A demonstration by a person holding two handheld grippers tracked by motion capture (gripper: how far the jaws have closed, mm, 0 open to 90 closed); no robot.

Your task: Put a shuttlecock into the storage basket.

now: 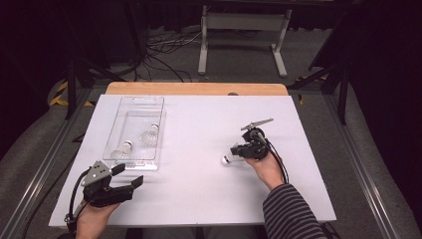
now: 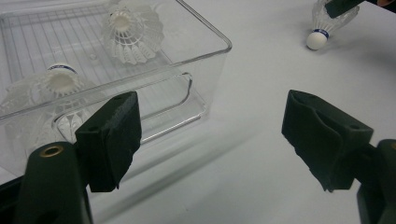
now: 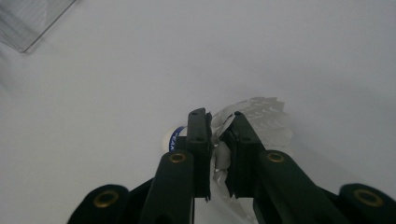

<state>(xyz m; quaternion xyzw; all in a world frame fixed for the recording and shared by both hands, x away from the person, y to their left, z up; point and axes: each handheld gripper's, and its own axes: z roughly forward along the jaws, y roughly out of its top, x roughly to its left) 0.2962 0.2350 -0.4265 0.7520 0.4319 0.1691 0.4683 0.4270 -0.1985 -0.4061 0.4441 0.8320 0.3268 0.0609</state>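
My table [image 1: 199,199] is white-topped, with a wooden strip along its far edge. A clear plastic tray [image 1: 130,160] stands directly on it at my left. One shuttlecock [image 1: 227,160] lies on the bare top at my right.

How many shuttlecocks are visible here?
3: two shuttlecocks lie in the clear tray, one farther and one nearer; the third is clamped in the right tool.

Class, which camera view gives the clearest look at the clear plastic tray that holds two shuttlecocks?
The high view: the whole clear tray shows, with both shuttlecocks inside. The left gripper view shows its near corner close up, past the left gripper with its jaws open. The right gripper view catches one blurred corner.
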